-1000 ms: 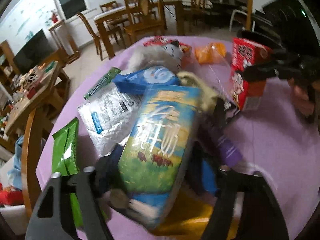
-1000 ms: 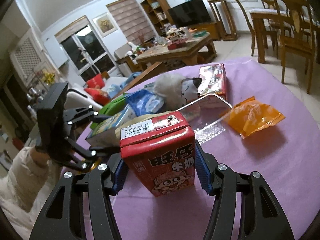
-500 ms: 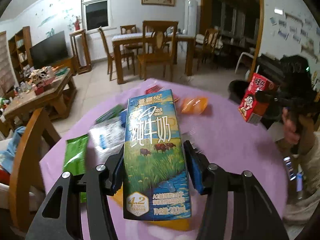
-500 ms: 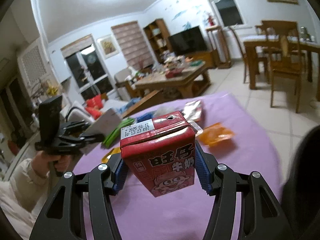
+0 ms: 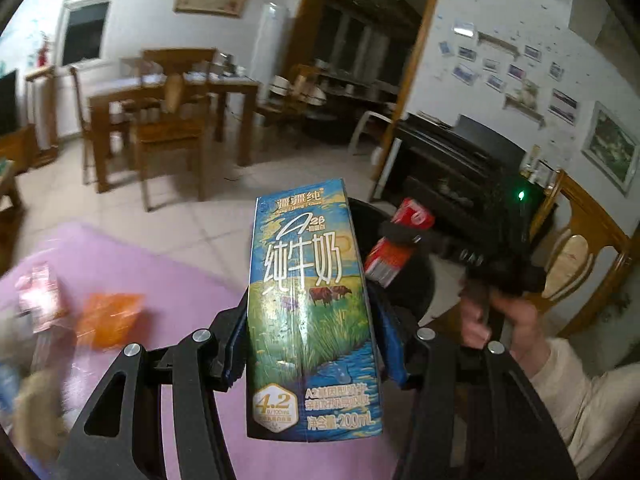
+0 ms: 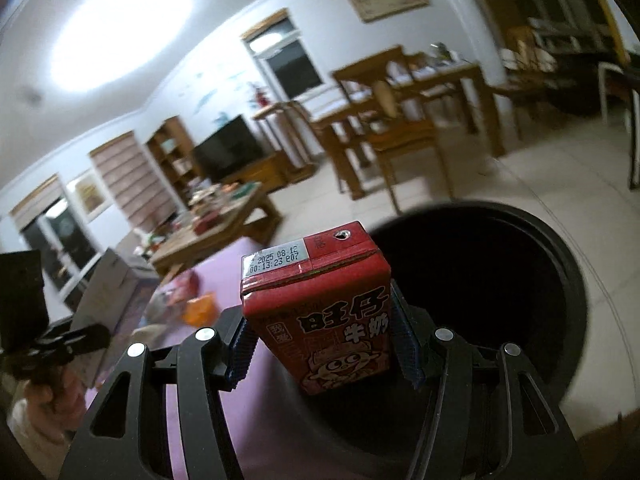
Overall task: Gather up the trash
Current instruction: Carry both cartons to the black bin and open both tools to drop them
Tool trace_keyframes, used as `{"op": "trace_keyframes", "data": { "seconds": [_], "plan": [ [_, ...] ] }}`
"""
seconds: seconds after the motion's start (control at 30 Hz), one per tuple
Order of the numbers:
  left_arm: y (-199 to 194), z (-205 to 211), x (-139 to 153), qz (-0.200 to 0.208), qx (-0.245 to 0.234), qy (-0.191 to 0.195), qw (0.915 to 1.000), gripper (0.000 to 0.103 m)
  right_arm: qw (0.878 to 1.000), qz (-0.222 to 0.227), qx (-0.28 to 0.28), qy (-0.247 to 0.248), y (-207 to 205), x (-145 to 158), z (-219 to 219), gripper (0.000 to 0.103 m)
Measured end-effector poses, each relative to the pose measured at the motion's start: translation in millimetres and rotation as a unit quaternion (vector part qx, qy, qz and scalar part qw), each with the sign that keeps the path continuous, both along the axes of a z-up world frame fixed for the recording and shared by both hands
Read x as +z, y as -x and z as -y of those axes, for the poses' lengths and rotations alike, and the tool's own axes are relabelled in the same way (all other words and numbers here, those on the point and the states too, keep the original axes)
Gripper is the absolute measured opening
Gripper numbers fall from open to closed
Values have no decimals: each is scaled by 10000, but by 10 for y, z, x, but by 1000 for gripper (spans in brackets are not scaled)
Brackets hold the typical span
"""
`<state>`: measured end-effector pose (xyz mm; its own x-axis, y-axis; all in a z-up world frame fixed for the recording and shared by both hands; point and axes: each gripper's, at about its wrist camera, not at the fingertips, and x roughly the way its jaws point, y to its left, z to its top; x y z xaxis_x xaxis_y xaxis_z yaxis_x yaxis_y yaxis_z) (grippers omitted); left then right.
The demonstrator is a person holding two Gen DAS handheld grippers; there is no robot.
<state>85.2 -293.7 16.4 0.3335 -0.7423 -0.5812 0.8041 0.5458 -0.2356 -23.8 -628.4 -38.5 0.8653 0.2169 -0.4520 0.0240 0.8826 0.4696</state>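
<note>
My left gripper (image 5: 310, 344) is shut on a tall blue and green milk carton (image 5: 308, 304), held upright in the air past the table's edge. My right gripper (image 6: 324, 340) is shut on a red milk carton (image 6: 324, 312), held over the rim of a black round trash bin (image 6: 560, 272). In the left wrist view the red carton (image 5: 394, 250) and the right gripper (image 5: 400, 236) show over the same bin (image 5: 420, 280), right of the blue carton.
The purple-covered table (image 5: 132, 272) lies at lower left with an orange wrapper (image 5: 108, 314) and a pink packet (image 5: 40, 298), both blurred. A wooden chair (image 5: 580, 248) stands right of the bin. A dining table with chairs (image 5: 168, 116) stands behind.
Both grippers have lifted their cartons off the table and swung right, toward the black bin. The red carton now hangs over the bin's opening.
</note>
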Motion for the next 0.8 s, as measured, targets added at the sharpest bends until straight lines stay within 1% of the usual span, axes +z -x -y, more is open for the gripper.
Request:
{"op": "trace_keyframes", "data": {
  "seconds": [0.1,0.2,0.3,0.43,0.47,0.53,0.57,0.6,0.67,0.73,0.8],
  "plan": [
    [-112,420,-187,-164,-97,-91,9998,53,9999,-150,-26,-55,18,-187,127,58],
    [-234,680,-399,-460,-43,-147,9988,53,9997,-236,-14,-52,35,-317,224,58],
    [-317,764,-525,-666,54,-197,9976,53,9996,-272,4,-39,-5,-368,205,58],
    [-306,807,-604,-673,96,-354,9971,54,9995,-289,104,15,-46,-397,154,59],
    [-294,823,-626,-668,104,-403,9969,54,9995,-280,137,39,-49,-349,100,60],
    [-304,841,-626,-696,151,-491,9963,56,9995,-211,244,51,-59,-312,72,71],
    [-303,850,-619,-727,165,-519,9959,67,9995,-141,275,92,-45,-282,45,81],
    [-293,823,-613,-715,224,-522,9958,81,9995,-86,256,132,-24,-258,24,89],
    [-258,781,-560,-596,323,-439,9967,88,9995,-24,282,132,-17,-217,17,89],
    [-215,769,-489,-551,341,-373,9972,88,9994,-6,300,152,-12,-183,-8,89],
    [-181,688,-436,-521,399,-311,9974,89,9994,-3,348,37,-53,-157,41,89]
  ]
}}
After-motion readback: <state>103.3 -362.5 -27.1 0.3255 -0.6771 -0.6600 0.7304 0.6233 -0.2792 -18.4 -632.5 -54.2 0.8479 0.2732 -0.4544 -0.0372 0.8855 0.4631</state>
